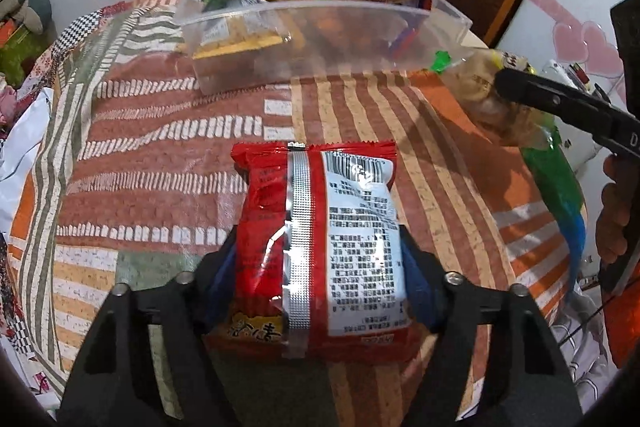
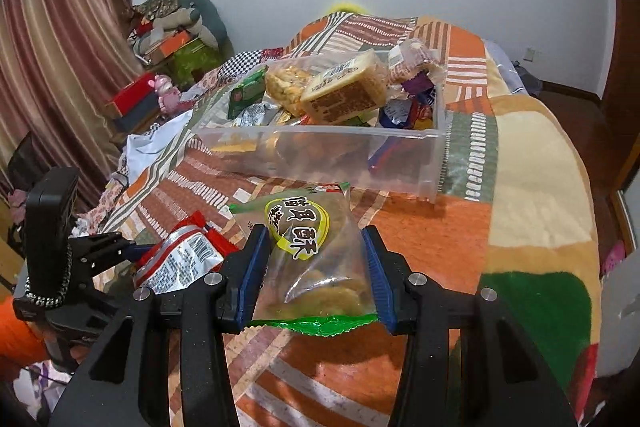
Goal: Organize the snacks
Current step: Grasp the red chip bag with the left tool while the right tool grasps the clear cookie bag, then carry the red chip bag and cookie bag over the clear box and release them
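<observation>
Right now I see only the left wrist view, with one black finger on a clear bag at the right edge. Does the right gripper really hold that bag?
Observer: Yes. In the right wrist view both blue pads of the right gripper press the sides of the clear bag.
Operator: What is inside it?
Observer: Pale biscuits, it seems, under a yellow-green label with dark characters.
Operator: Is the right end of the bin free?
Observer: No. The clear bin is heaped, and a purple wrapper and other small packets fill that end.
</observation>
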